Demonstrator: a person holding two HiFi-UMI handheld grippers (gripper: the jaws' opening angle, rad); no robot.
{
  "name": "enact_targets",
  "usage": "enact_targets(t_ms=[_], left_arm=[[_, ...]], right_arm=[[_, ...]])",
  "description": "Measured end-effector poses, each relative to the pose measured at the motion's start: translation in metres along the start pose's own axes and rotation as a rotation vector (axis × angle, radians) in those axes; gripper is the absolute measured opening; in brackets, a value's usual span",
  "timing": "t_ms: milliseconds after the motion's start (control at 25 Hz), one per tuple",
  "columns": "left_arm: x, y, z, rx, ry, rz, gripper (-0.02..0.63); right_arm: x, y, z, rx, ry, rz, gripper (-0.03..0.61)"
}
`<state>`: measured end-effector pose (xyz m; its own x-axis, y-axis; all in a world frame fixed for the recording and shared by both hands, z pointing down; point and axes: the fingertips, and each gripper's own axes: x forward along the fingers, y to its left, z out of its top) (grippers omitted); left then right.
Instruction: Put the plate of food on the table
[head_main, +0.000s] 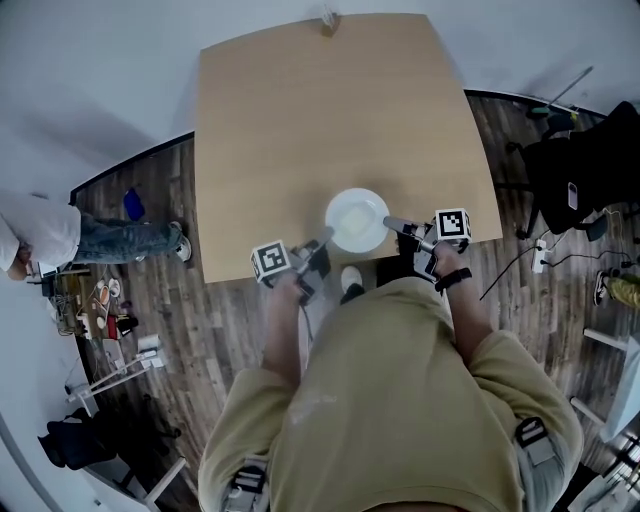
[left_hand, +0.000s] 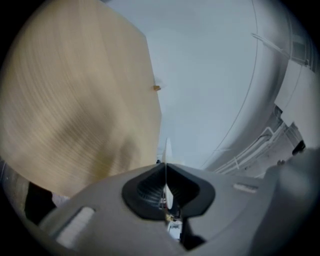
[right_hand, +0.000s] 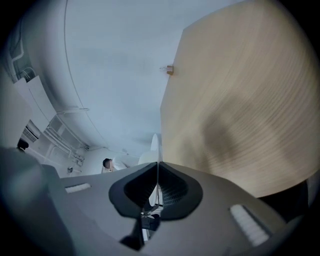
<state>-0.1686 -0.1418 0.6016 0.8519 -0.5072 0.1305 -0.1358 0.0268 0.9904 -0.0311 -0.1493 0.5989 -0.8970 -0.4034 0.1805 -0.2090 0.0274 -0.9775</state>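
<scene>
A round white plate (head_main: 357, 220) with pale contents is over the near edge of the light wooden table (head_main: 330, 120). My left gripper (head_main: 323, 240) is shut on its left rim and my right gripper (head_main: 392, 223) is shut on its right rim. In the left gripper view the plate (left_hand: 167, 149) shows edge-on as a thin white sliver pinched between the jaws of the left gripper (left_hand: 166, 165). The right gripper view shows the same sliver of plate (right_hand: 155, 144) caught in the right gripper (right_hand: 158, 163). Whether the plate rests on the table or hangs just above it, I cannot tell.
A small brown object (head_main: 327, 22) stands at the table's far edge. Another person (head_main: 45, 235) is on the floor side at the left, beside clutter (head_main: 100, 305). A black chair (head_main: 580, 170) and cables (head_main: 545, 255) are at the right.
</scene>
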Motion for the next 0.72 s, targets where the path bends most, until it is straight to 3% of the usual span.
enact_targets(t_ms=[200, 400, 600, 720], left_arm=[[0.025, 0.014, 0.032, 0.024, 0.0, 0.031, 0.008], [0.051, 0.01, 0.055, 0.038, -0.025, 0.028, 0.008], [0.108, 0.04, 0.107, -0.019, -0.023, 0.062, 0.008], [0.112, 0.044, 0.112, -0.033, -0.03, 0.072, 0.008]], right_arm=[[0.016, -0.022, 0.034, -0.008, -0.019, -0.04, 0.009], [0.019, -0.023, 0.07, 0.0, -0.051, 0.002, 0.009], [0.037, -0.063, 0.141, 0.061, -0.043, -0.062, 0.011], [0.04, -0.068, 0.147, 0.049, -0.038, -0.08, 0.012]])
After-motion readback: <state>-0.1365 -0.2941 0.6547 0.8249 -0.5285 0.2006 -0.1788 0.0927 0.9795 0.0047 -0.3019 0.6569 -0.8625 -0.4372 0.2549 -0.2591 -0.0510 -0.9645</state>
